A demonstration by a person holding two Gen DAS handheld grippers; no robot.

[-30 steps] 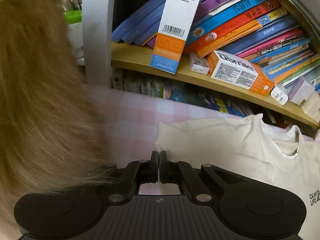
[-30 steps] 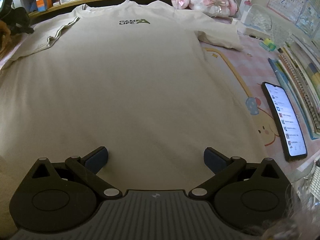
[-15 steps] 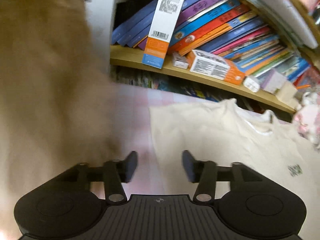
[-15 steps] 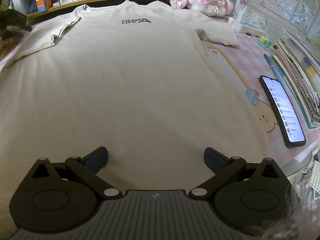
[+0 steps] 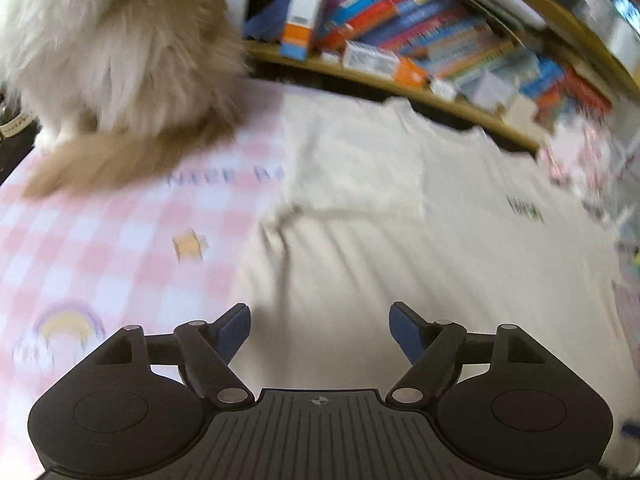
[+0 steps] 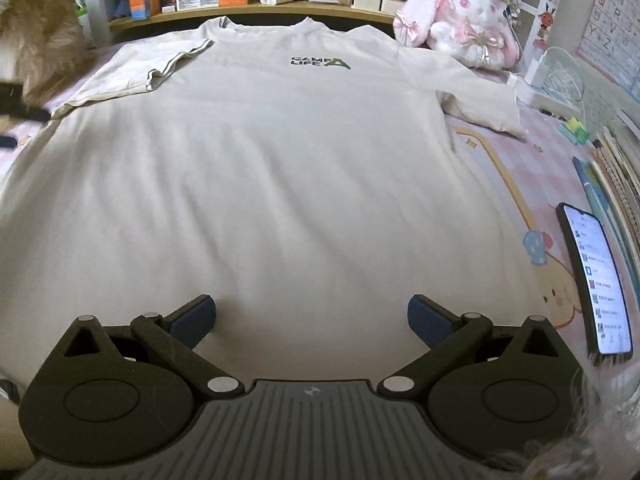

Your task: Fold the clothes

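While one cream T-shirt (image 6: pixel 280 168) lies spread flat, face up, on the pink checked cloth (image 5: pixel 100 248), no fold of the body has begun, though its left sleeve (image 6: pixel 136 68) is already turned in over the shoulder. At the far left a furry tan animal (image 5: pixel 120 52) sits on the cloth, near that sleeve but apart from it. Next comes the left gripper (image 5: pixel 319 330), jaws spread wide and empty, hovering over the shirt's left edge; its view is blurred. Further right, the right gripper (image 6: pixel 311 318) hangs over the lower middle of the shirt, jaws likewise apart and gripping nothing. I judge the step in hand to be the sleeve stage: the right sleeve (image 6: pixel 472 96) lies out flat, so the next move probably calls for closing on its cuff and carrying it inward, without dragging the body out of square. Beyond it sit one pink plush rabbit (image 6: pixel 460 28) and, at the right edge, one lit phone (image 6: pixel 596 280) on the cloth. Counted: one shirt, two sleeves, two grippers, one animal, one plush, one phone; the books on the shelf (image 6: pixel 248 10) are too many to count.
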